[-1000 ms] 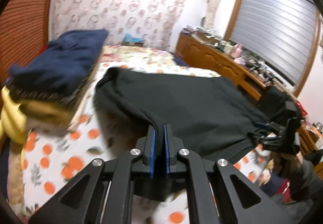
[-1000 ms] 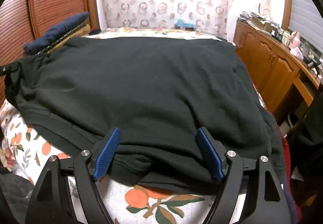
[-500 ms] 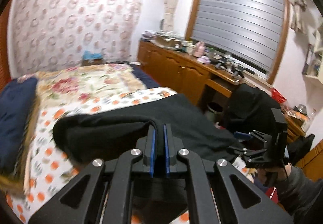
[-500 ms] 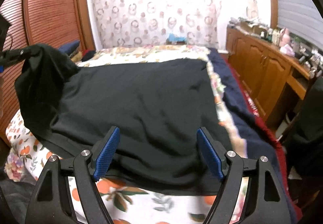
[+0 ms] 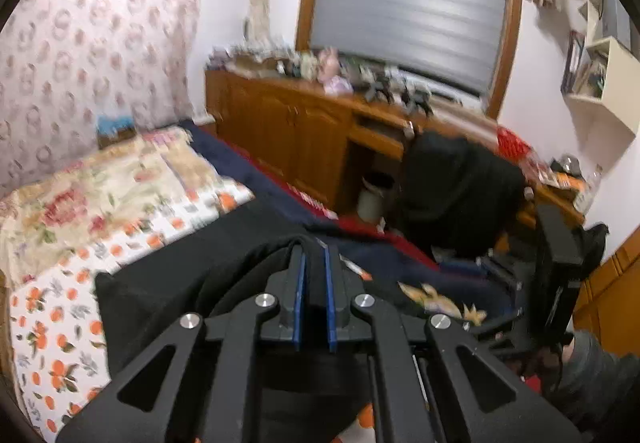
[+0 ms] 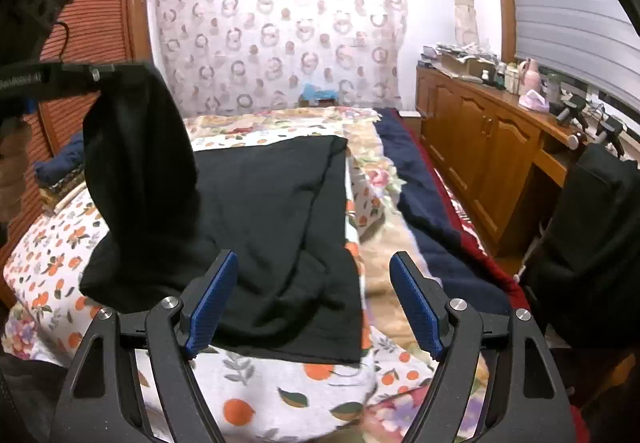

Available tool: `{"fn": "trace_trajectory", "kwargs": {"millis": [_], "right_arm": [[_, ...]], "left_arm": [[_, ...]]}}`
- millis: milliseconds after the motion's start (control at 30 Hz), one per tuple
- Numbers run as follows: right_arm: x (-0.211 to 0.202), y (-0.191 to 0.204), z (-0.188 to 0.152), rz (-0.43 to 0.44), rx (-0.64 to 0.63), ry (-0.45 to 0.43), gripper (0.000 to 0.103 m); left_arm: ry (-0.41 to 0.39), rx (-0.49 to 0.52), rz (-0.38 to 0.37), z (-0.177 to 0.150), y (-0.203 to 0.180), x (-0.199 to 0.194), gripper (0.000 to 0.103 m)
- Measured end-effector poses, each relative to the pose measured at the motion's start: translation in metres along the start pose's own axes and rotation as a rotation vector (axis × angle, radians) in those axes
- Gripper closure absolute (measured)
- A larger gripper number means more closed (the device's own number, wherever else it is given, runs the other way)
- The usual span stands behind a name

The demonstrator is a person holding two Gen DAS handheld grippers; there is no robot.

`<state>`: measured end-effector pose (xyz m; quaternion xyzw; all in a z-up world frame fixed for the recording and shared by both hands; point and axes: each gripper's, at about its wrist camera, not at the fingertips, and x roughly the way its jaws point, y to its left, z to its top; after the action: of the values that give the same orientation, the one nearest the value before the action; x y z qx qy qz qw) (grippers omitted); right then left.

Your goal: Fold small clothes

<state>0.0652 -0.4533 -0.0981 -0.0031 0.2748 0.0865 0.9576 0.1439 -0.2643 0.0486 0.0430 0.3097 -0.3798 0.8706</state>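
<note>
left gripper [image 5: 314,275] pinching black cotton garment [image 6: 260,211] corner, now lifted over bed's [image 6: 60,235] left edge, right gripper [image 6: 314,301] spread wide, empty, backed off the near hem

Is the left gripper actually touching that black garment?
Touching. In the left wrist view the left gripper is shut on a fold of the black garment.

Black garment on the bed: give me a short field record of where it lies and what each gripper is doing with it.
garment: black garment, mostly spread on the orange-print bedsheet
lifted part: left edge raised off the bed
left gripper: shut on the raised edge
right gripper: open above the near hem, holding nothing
fold state: not yet folded over
</note>
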Motion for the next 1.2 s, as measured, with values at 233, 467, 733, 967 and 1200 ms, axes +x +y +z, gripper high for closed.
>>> {"fn": "trace_trajectory", "kwargs": {"millis": [233, 467, 733, 967, 1200], "right_arm": [[0.005, -0.007, -0.003, -0.004, 0.005, 0.015, 0.023], [0.009, 0.0, 0.009, 0.018, -0.014, 0.005, 0.023], [0.03, 0.033, 0.037, 0.107, -0.066, -0.002, 0.023], [0.063, 0.093, 0.07, 0.222, -0.163, 0.014, 0.023], [0.098, 0.158, 0.087, 0.315, -0.289, 0.065, 0.023]], "left_arm": [[0.029, 0.044, 0.066, -0.013, -0.007, 0.003, 0.064], [0.008, -0.012, 0.145, -0.035, 0.032, -0.028, 0.061], [0.019, -0.129, 0.273, -0.089, 0.088, -0.066, 0.061], [0.018, -0.235, 0.342, -0.129, 0.123, -0.094, 0.061], [0.002, -0.292, 0.385, -0.149, 0.142, -0.113, 0.061]]}}
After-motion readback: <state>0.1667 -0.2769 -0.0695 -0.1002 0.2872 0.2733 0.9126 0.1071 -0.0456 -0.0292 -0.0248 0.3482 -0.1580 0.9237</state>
